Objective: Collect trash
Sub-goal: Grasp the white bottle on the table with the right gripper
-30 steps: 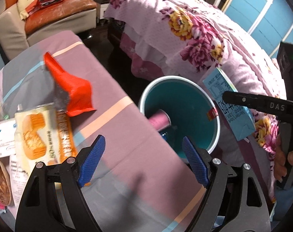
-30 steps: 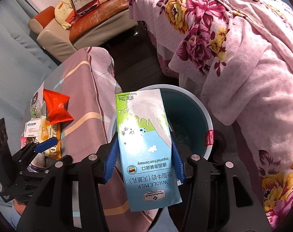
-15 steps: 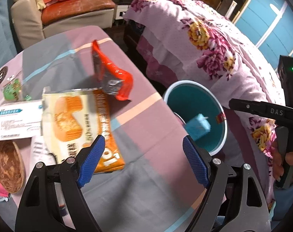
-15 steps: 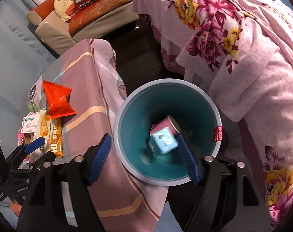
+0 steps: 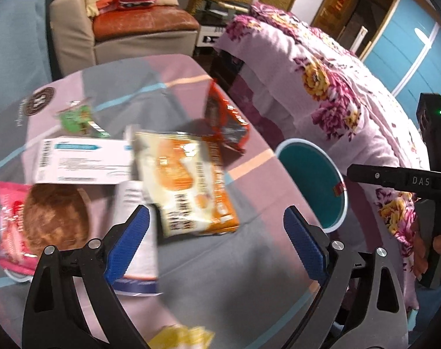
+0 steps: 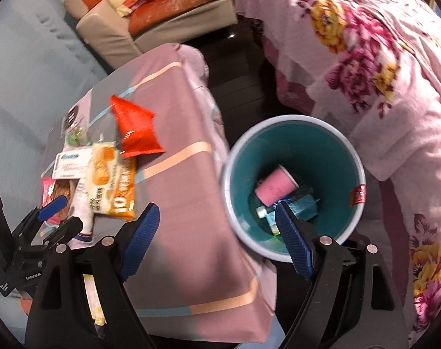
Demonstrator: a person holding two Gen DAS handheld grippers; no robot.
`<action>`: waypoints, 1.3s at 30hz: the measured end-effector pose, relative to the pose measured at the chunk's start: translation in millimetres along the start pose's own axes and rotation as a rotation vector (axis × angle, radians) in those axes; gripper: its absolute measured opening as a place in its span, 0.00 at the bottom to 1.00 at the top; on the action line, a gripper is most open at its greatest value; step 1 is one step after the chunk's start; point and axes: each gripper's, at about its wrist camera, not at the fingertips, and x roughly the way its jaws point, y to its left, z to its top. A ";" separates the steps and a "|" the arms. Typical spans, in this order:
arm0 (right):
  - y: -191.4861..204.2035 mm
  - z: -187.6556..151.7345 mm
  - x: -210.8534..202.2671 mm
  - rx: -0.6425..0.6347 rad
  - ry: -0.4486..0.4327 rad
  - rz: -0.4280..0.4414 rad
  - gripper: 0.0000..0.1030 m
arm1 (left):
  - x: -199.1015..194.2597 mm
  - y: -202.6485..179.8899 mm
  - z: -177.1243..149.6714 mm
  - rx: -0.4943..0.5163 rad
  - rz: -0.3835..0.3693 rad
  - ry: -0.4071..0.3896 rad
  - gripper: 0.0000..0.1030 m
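A teal trash bin point(image 6: 296, 151) with a pale rim stands on the floor beside the table; it also shows in the left wrist view point(image 5: 313, 186). Inside lie a pink cup point(image 6: 275, 189) and the blue milk carton point(image 6: 303, 205). On the table lie an orange-and-white snack bag point(image 5: 188, 180), a red wrapper point(image 5: 229, 122), a white box point(image 5: 80, 161), a pink cake packet point(image 5: 40, 218) and a white sachet point(image 5: 136, 232). My left gripper point(image 5: 216, 244) is open and empty above the table, over the snack bag's near end. My right gripper point(image 6: 217, 238) is open and empty, above the table edge and bin.
The table point(image 6: 191, 218) wears a pink and grey striped cloth. A bed with a floral cover point(image 6: 365, 58) runs along the right, close behind the bin. A beige armchair point(image 5: 127, 35) stands at the back. A green wrapper point(image 5: 75, 116) and a yellow scrap point(image 5: 182, 337) lie on the table.
My right gripper opened and the milk carton dropped into the bin. My left gripper swung left from the bin to over the wrappers on the table.
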 end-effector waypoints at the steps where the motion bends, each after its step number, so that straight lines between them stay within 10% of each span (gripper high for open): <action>1: 7.4 -0.2 1.0 -0.012 0.003 0.003 0.76 | -5.9 8.4 -2.6 -0.007 0.014 -0.009 0.91; 20: 186.6 -14.0 73.4 -0.248 0.182 0.120 0.76 | -63.5 163.1 -46.5 -0.194 0.176 -0.075 0.91; 25: 206.3 -15.0 98.4 -0.250 0.237 0.137 0.55 | -67.0 179.8 -51.3 -0.218 0.178 -0.079 0.91; 39: 227.5 -12.0 145.4 -0.179 0.325 0.194 0.61 | -61.9 201.9 -55.4 -0.228 0.185 -0.064 0.91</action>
